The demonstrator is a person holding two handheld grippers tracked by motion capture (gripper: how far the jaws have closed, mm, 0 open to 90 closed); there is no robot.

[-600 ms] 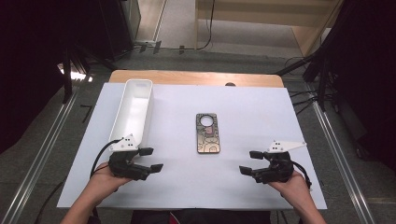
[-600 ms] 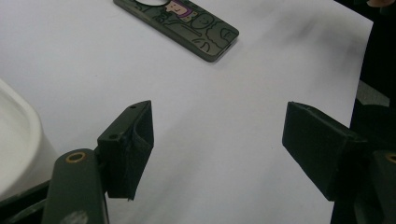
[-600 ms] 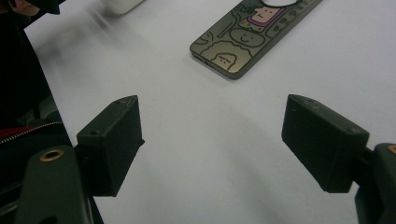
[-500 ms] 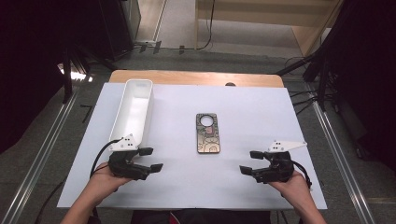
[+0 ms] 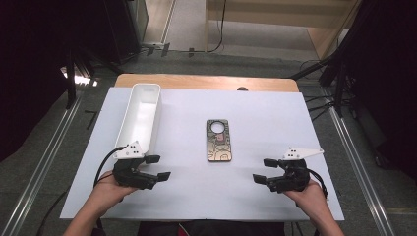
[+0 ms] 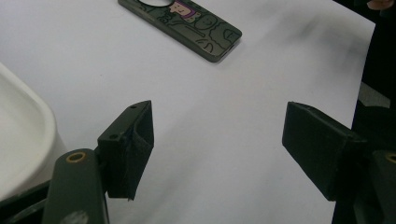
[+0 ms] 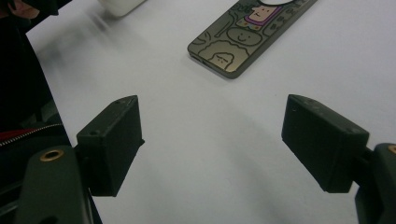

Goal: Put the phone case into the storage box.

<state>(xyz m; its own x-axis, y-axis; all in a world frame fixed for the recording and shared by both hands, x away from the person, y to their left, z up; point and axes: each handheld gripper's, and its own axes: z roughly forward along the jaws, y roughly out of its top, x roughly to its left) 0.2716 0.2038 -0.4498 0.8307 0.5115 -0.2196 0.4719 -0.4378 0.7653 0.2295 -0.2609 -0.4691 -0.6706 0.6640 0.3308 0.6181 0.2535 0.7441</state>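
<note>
A dark phone case (image 5: 218,140) with cartoon drawings and a round camera hole lies flat in the middle of the white table sheet (image 5: 206,196); its near end shows in the left gripper view (image 6: 184,25) and the right gripper view (image 7: 250,32). My left gripper (image 5: 158,167) rests low at the front left, open, pointing right, with nothing between its pads. My right gripper (image 5: 265,169) rests at the front right, open, pointing left, also holding nothing. Both stand well short of the case.
A long white tray (image 5: 141,115) lies at the left, just beyond my left gripper; its rounded corner (image 6: 23,135) shows close by. A wooden table edge (image 5: 206,81) runs along the back. Dark floor, rails and cables surround the table.
</note>
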